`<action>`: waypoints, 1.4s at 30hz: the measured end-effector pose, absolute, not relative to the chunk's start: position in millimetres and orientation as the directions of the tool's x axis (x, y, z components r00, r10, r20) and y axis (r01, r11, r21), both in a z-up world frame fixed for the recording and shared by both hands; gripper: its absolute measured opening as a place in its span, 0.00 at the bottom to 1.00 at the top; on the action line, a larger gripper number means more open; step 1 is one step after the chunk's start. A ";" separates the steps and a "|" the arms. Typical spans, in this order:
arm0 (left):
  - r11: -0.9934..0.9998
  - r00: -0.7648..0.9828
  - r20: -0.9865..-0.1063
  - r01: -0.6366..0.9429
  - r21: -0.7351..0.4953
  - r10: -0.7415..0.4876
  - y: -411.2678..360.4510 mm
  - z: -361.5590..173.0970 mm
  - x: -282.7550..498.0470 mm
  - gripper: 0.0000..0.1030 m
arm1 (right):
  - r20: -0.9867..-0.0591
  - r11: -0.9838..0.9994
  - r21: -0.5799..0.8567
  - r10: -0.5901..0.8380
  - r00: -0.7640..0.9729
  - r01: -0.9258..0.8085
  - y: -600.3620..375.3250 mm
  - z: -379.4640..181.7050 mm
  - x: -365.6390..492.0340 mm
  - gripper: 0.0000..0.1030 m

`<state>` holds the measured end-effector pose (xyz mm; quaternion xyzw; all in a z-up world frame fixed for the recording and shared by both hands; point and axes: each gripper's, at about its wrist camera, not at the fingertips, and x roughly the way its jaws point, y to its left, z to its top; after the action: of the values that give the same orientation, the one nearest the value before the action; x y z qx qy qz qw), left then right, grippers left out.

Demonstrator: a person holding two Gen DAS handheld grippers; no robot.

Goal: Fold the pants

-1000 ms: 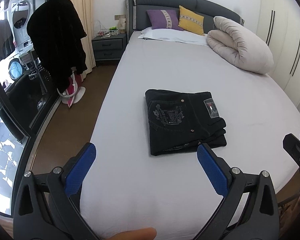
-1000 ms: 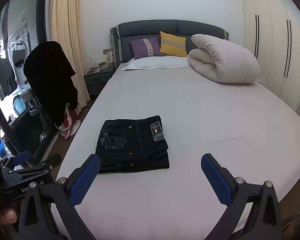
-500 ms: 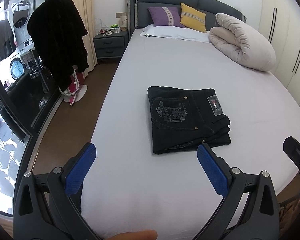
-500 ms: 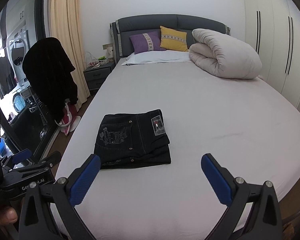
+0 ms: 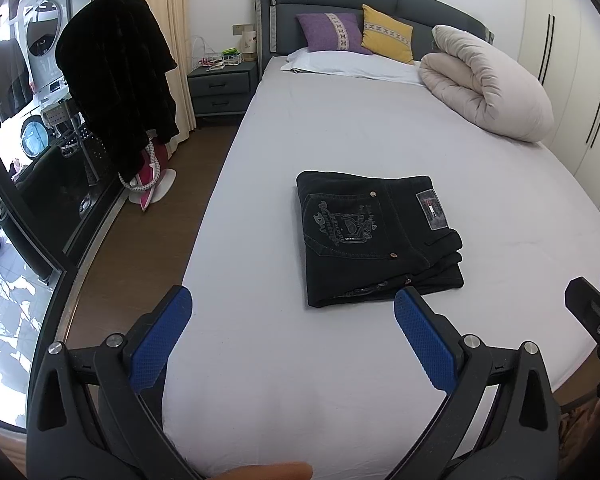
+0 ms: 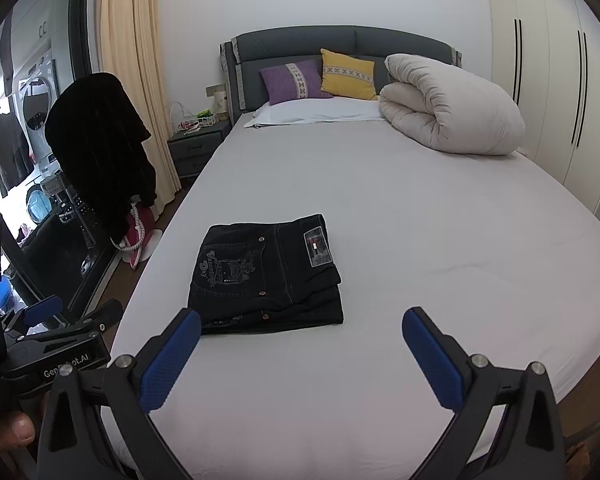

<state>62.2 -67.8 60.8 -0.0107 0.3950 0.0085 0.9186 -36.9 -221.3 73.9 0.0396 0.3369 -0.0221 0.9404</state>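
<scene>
**Left wrist view: folded pants lie on the bed, both grippers wide and empty**

Left wrist view takes in most of the bed (image 5: 340, 140), a wide mattress under a pale grey sheet, with a dark padded headboard (image 5: 380, 4) at its far end. A rolled cream duvet (image 5: 488, 84) sits at the bed's far right corner, touching the sheet along its whole length. A white pillow (image 5: 352, 64) lies flat along the head edge, with a purple cushion (image 5: 328, 32) and a yellow cushion (image 5: 388, 34) leaning upright behind it against the headboard.

The black pants (image 5: 376, 236) lie folded into a compact rectangle near the middle of the bed, toward its foot edge. The embroidered back pocket faces up, a small label patch (image 5: 432, 210) sits near the right side of the bundle, and the folded layers show stacked along its right and near edges.

The left gripper (image 5: 292, 320) hangs above the foot edge with its blue pads spread far apart and nothing between them; its right pad overlaps the near edge of the pants in this view, though contact cannot be told. The right gripper (image 6: 300, 340) is likewise spread wide and empty, near the foot edge, just short of the pants (image 6: 268, 276).

Off the bed's left edge stand a dark nightstand (image 5: 220, 88) and a black coat (image 5: 116, 80) draped on a rack.
</scene>
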 end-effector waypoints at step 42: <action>0.999 0.686 -0.727 -0.037 -0.005 0.022 -67.0 57.1 60.6 1.00 | -0.647 0.996 0.067 0.000 0.763 0.057 -217.4 65.4 -39.6 1.00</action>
<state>60.6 -67.0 57.1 -0.0096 0.3960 0.0162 0.9181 -39.6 -217.4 65.4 0.0411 0.3442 -0.0152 0.9379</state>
